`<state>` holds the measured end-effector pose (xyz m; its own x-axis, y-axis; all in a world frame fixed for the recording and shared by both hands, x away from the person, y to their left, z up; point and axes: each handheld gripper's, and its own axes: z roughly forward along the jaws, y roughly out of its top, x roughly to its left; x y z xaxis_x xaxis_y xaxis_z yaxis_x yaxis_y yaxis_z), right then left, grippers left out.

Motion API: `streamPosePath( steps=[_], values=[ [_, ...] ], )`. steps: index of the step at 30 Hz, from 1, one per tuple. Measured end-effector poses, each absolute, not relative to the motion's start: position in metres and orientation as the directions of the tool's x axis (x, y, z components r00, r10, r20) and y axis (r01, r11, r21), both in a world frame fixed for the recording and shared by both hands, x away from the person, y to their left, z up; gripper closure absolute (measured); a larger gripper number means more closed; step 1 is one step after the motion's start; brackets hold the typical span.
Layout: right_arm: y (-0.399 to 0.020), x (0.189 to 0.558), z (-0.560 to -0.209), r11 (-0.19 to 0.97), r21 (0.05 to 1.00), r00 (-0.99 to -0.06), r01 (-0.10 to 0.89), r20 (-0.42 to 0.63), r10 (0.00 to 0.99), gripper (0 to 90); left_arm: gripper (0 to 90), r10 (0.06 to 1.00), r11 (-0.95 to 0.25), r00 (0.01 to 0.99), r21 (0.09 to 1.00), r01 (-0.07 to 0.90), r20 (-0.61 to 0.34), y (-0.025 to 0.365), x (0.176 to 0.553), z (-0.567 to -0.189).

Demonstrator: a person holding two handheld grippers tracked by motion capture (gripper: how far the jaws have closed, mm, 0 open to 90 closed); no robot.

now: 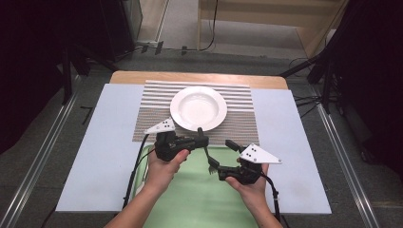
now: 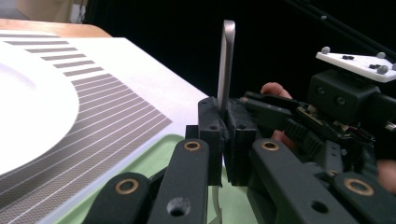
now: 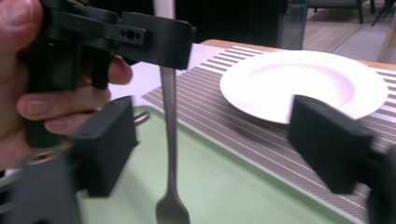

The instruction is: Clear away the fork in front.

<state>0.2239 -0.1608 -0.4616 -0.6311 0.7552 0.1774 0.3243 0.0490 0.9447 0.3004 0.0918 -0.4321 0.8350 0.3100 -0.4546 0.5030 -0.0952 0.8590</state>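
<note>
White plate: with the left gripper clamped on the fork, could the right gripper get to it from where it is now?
Probably yes. The right gripper stands open and holds nothing, and the plate lies uncovered on the striped mat beyond. The fork in the left gripper hangs nearby, so it should steer around that.

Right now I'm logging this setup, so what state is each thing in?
fork: upright, tines down, clamped by its handle over the tray
left gripper: shut on the fork
right gripper: open, jaws either side of the fork, not touching it
plate: empty, resting on the placemat
placemat: flat on the table
tray: nothing seen lying in it
</note>
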Motion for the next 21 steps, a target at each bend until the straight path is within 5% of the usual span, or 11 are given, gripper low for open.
streamPosePath(
  steps=[3,21],
  values=[
    [-0.165,0.224,-0.462,0.053,0.943,-0.612,0.328,0.169,0.772,0.0,86.2,0.31,-0.105,0.835,0.857,0.505,-0.455,0.095,0.3,-0.431],
    [-0.206,0.222,-0.466,0.052,0.954,-0.532,0.297,0.119,0.838,0.0,86.2,0.311,-0.103,0.827,0.849,0.519,-0.468,0.125,0.289,-0.426]
  ],
)
